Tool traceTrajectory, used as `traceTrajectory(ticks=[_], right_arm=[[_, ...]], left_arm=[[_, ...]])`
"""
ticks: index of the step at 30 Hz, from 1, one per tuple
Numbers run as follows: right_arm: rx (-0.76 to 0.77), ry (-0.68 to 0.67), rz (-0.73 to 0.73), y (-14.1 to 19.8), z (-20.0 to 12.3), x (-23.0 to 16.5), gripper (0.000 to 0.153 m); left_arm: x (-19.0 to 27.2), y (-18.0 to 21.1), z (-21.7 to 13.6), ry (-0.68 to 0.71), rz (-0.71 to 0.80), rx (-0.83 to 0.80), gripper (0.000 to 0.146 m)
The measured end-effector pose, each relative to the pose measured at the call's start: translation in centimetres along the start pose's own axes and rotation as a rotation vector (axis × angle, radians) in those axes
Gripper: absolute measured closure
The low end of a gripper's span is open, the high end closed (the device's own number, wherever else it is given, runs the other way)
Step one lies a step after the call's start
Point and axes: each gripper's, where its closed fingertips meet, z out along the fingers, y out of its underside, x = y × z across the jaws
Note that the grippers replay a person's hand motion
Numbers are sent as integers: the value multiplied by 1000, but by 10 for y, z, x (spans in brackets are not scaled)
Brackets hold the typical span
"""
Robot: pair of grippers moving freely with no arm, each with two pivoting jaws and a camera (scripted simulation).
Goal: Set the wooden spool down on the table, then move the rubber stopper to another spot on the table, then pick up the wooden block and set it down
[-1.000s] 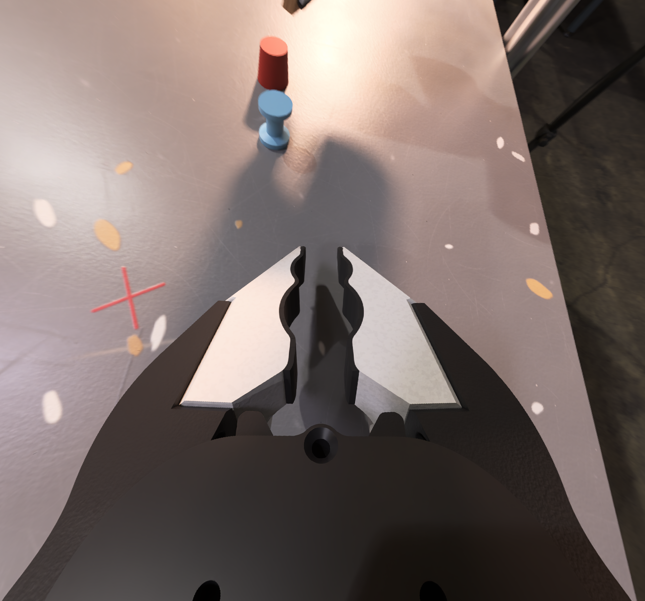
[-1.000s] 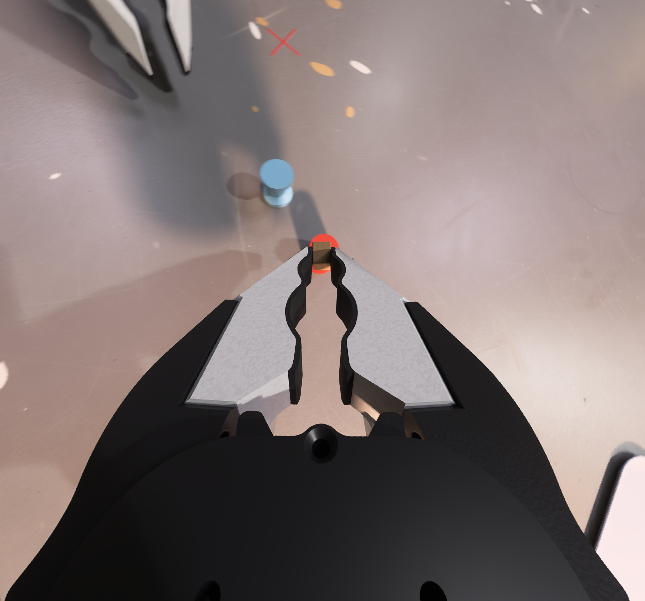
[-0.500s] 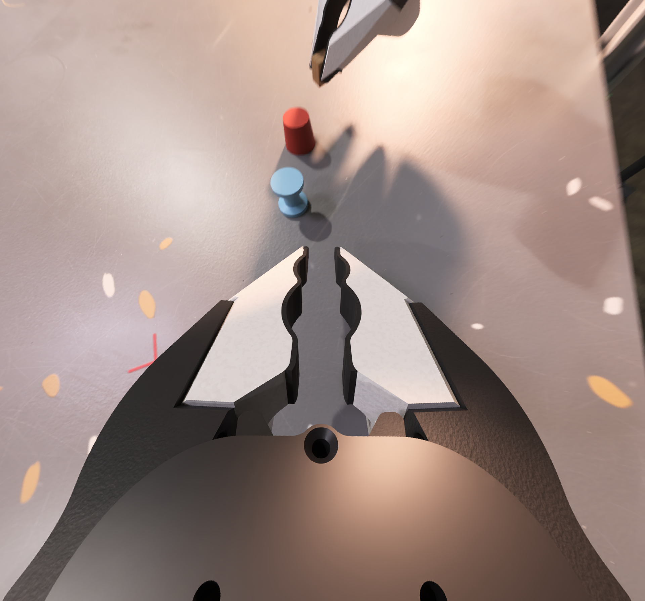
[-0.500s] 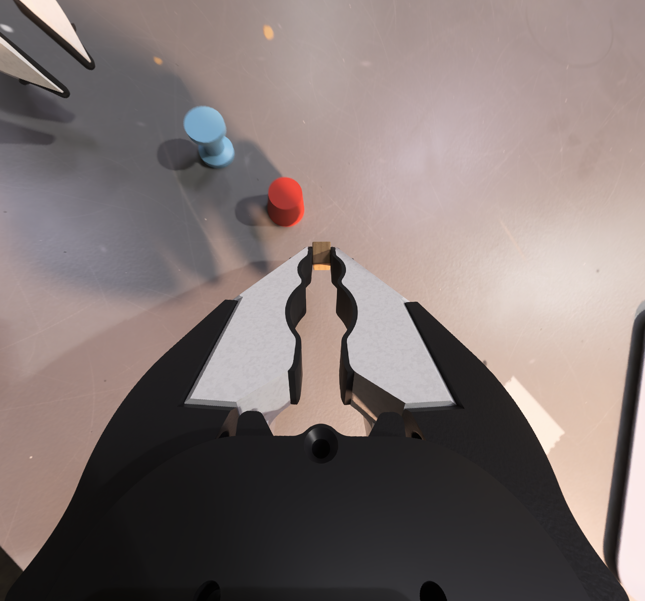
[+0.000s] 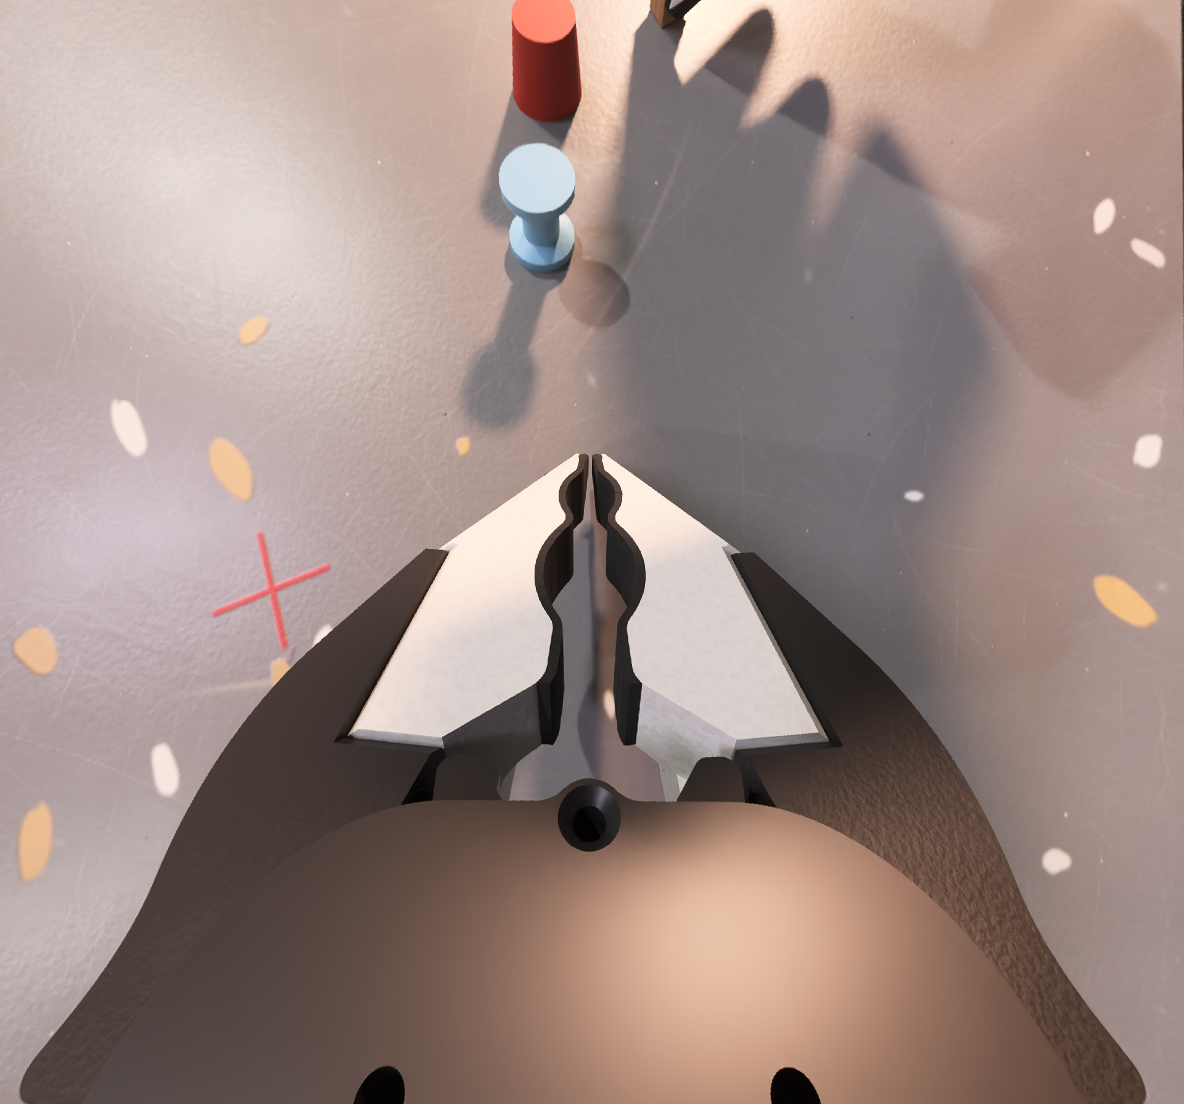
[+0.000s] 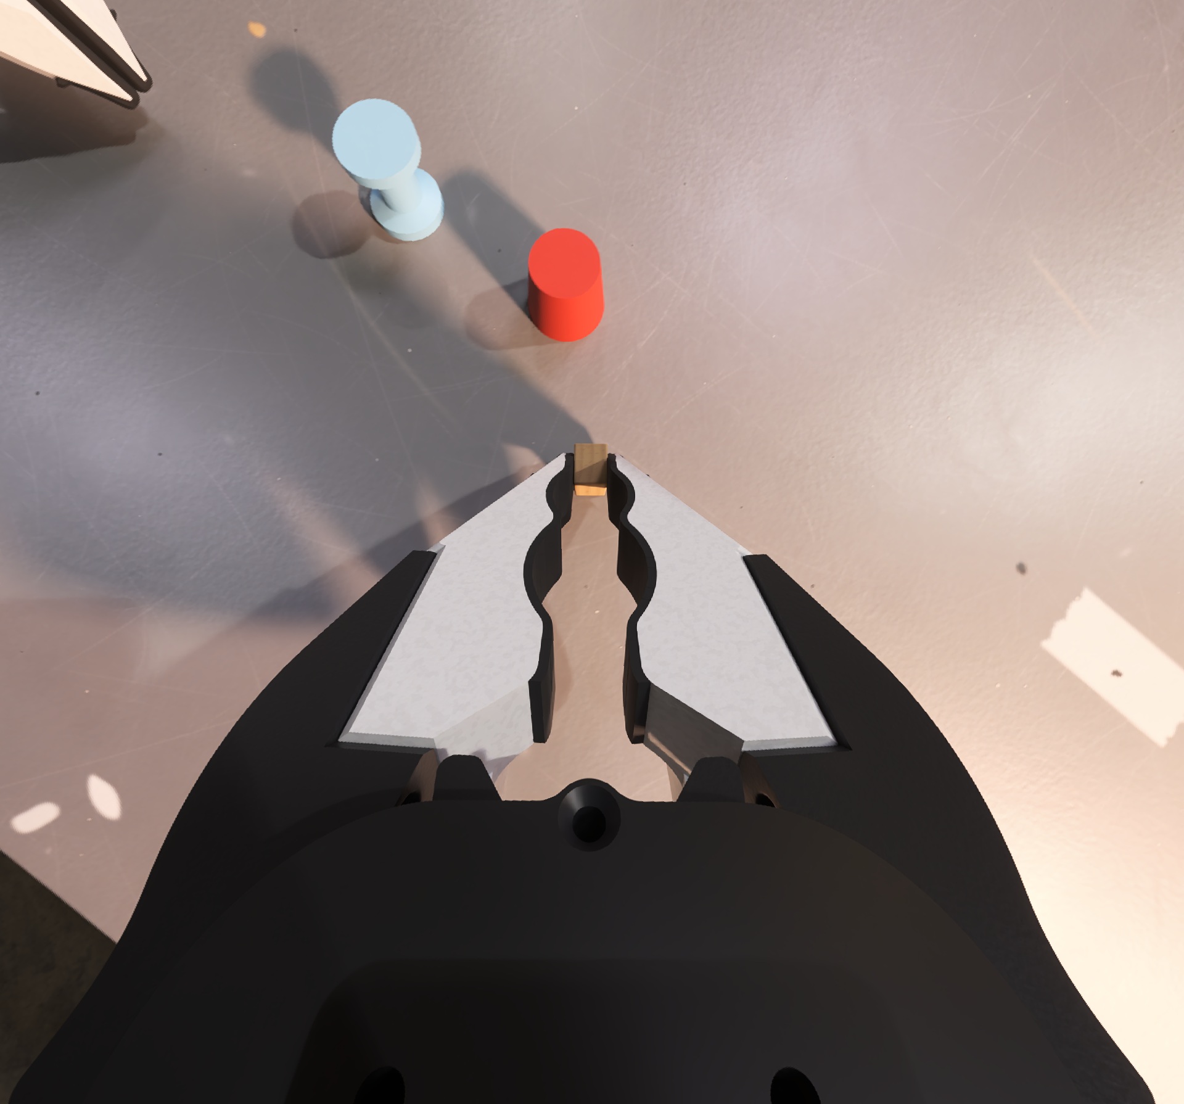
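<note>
Pinching the wooden block (image 6: 590, 469) at its tips, right tool (image 6: 590, 464); left tool (image 5: 589, 458) closed, empty.

Left gripper (image 5: 589, 459) fingers pressed together; right gripper (image 6: 589, 464) fingers narrowly parted.

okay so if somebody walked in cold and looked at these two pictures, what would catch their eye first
Probably the bright red rubber stopper standing upright mid-table, with the pale blue wooden spool upright just beyond it on the grey table. Next, the small wooden block pinched at the very tips of the right gripper, low over the table. The left gripper is shut on nothing, with a red cross mark on the table to its left.
</note>
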Motion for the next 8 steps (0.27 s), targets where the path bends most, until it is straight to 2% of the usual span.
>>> traceTrajectory(ticks=[3,5,8], right_arm=[[-3,8,-4,2,-1,-5,143],[8,-9,-7,2,-1,-5,143],[20,-52,19,1,-1,-5,143]], left_arm=[[-1,2,-4,-3,26,-8,145],[-4,-7,-5,-39,56,13,139],[-4,-27,-2,-8,146,55,107]])
